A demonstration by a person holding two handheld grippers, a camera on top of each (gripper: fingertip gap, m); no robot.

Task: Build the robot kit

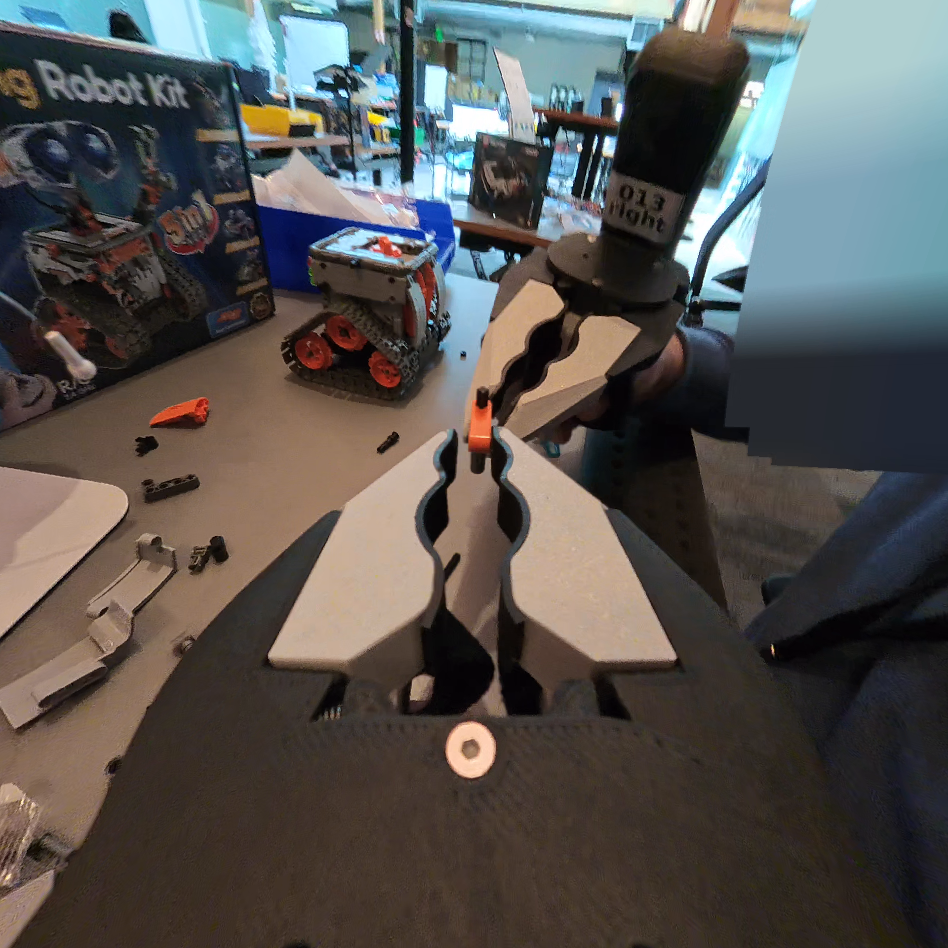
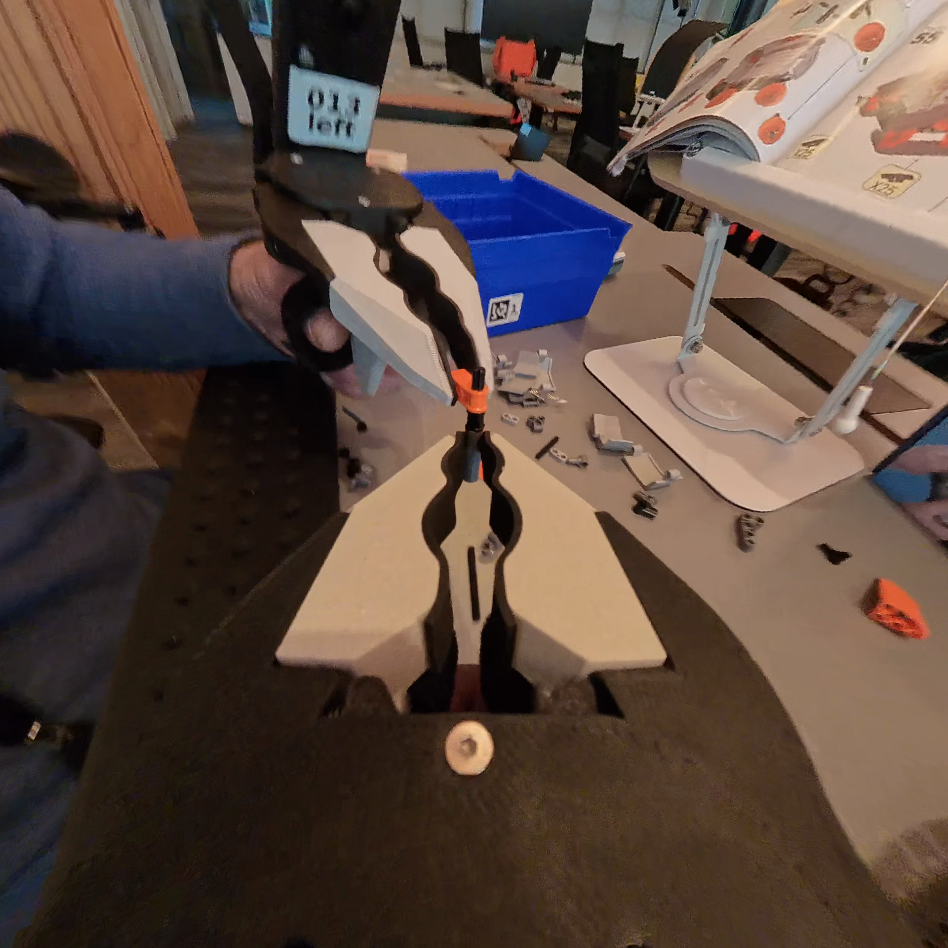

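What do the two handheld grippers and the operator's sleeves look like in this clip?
Both grippers, left gripper and right gripper, have black textured printed bodies, pale grey wedge fingers with wavy black inner pads, one silver hex screw, and a tall black handle bearing a white label. Sleeves are dark blue.

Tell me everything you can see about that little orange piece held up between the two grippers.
The orange piece is a small plastic building-toy connector, held in the air above the grey table. A black pin runs through it, sticking out at both ends. The left gripper pinches it at its fingertips; the right gripper closes on the pin's other end.
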